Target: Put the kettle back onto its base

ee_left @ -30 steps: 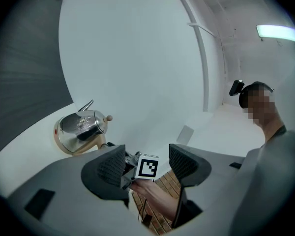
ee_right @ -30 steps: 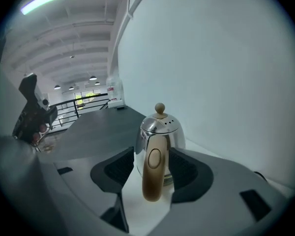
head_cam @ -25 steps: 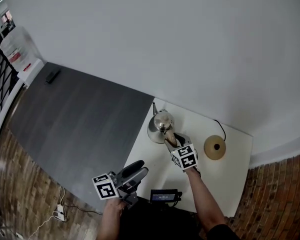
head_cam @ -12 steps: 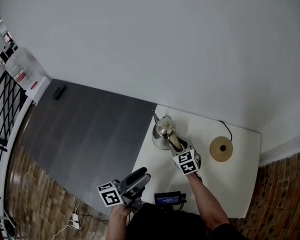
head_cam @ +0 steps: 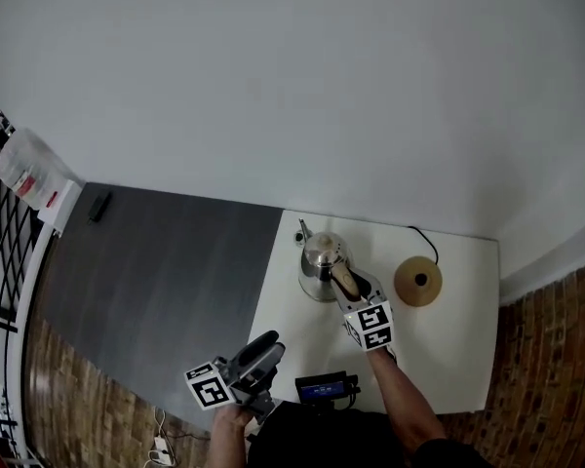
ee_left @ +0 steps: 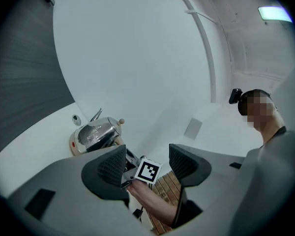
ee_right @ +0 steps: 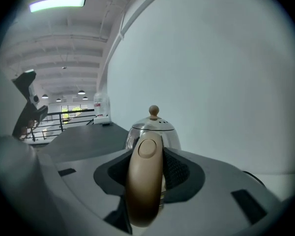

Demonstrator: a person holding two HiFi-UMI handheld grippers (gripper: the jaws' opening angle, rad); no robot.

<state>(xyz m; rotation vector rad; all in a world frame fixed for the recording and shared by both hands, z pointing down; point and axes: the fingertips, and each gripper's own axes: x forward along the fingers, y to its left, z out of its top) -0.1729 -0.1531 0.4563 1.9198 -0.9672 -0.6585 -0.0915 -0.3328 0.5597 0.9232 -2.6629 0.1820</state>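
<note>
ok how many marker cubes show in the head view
2. One cube rides the left gripper, bottom left by the table edge; the other the right gripper, jaws closing on the kettle handle between them. None seems hidden.

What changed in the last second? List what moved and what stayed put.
The right gripper, already at the kettle a second ago, is closing its jaws onto the handle. Whether the kettle has left the table can't be told. Unchanged: the base sits empty to the kettle's right, and the left gripper hangs open and empty off the table's near edge.
</note>
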